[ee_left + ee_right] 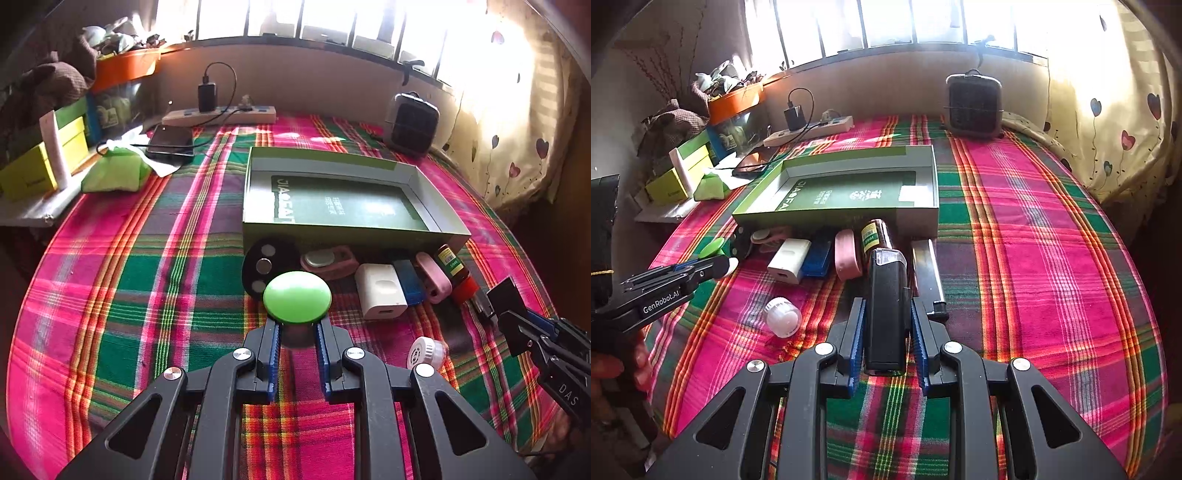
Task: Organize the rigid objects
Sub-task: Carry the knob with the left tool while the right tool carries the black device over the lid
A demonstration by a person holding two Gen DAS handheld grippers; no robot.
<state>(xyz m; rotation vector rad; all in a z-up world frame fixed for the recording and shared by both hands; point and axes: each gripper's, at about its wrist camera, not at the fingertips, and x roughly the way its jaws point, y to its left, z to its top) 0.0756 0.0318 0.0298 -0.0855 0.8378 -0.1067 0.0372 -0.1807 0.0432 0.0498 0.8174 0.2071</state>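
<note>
In front of the green box [354, 229], the left gripper [297, 326] pinches a green disc [297, 295] by its edge, while the right gripper [888, 314] clamps a black rectangular device [886, 310], both near the row of small items along the box's front wall. The disc's thin-edge grip could slip as it is lifted over that wall. A plaid cloth [1034, 258] covers the surface; behind the box stands a bright window [886, 22].

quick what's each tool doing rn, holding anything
Left tool: closed on the green round lid.
Right tool: closed on the black rectangular device.
</note>
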